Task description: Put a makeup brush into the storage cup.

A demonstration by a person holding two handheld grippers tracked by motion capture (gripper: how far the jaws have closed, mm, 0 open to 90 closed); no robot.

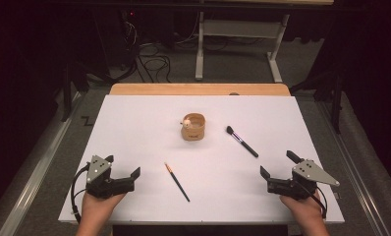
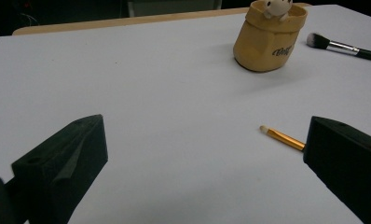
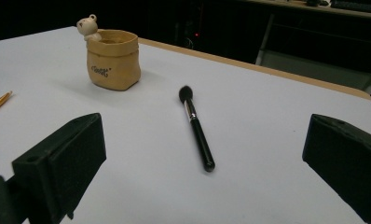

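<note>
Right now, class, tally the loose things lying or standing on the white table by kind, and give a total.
Make-up brushes: 2, a thick black brush and a thin brush with a gold ferrule
Holder pots: 1, a tan pot with a small bear on its rim
Total: 3

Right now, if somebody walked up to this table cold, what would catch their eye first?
Probably the tan pot with a little bear figure on its rim, standing alone near the middle of the white table. Next, the two brushes lying flat: a black makeup brush to the pot's right and a thin gold-banded brush nearer the person. The left gripper and right gripper sit wide open at the near edge, holding nothing.
</note>
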